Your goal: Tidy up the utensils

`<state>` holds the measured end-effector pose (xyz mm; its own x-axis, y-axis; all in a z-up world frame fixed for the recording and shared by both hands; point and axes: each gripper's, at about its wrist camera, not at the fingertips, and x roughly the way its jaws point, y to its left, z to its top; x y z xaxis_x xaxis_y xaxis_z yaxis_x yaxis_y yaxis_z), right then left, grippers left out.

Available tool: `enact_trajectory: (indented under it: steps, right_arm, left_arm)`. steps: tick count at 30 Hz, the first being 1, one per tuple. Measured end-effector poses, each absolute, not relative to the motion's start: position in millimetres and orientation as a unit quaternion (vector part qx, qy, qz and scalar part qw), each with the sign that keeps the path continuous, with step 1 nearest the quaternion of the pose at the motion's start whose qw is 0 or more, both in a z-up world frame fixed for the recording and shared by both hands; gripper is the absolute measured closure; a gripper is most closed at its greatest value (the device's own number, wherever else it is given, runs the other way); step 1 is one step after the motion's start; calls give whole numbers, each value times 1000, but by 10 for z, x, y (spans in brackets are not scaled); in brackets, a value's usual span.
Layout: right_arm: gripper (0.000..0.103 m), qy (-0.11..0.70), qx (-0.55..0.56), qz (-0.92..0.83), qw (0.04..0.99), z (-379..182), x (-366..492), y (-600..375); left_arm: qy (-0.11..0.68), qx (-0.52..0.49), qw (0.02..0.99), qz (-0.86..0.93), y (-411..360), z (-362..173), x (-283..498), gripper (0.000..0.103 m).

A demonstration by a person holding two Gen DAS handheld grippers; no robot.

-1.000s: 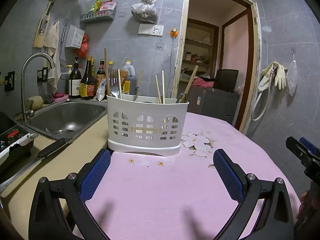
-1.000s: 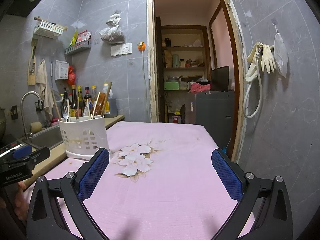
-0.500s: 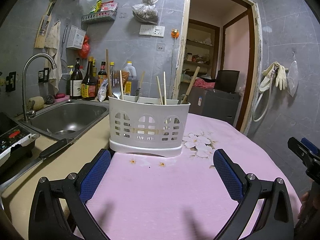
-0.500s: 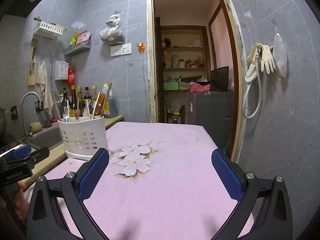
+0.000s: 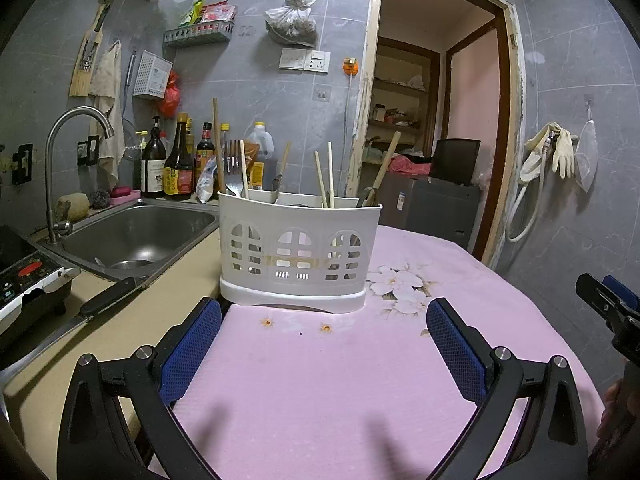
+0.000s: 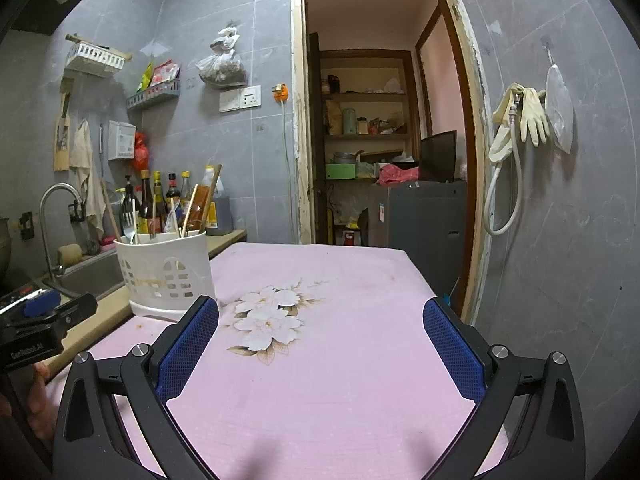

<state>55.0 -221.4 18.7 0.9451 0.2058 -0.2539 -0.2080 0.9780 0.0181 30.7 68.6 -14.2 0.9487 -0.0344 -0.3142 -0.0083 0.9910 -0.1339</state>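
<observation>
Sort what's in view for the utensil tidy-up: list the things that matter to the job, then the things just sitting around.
For the job:
- white utensil caddy on the pink tablecloth
- fork, chopsticks and wooden handles standing in it
- left gripper and right gripper, both open and empty

Just lying about:
- sauce bottles
- sink
- knife on the counter
- rubber gloves on the wall

Left gripper (image 5: 324, 326) jaws spread; right gripper (image 6: 320, 326) likewise.
</observation>
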Motion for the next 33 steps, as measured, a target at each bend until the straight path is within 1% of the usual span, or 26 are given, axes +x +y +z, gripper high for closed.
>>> enact_trajectory:
  steps: [33]
  right_arm:
    - [0, 127, -6, 104, 987, 175, 562, -2231]
  left_arm:
    - [157, -64, 985, -7, 701, -132, 320, 2]
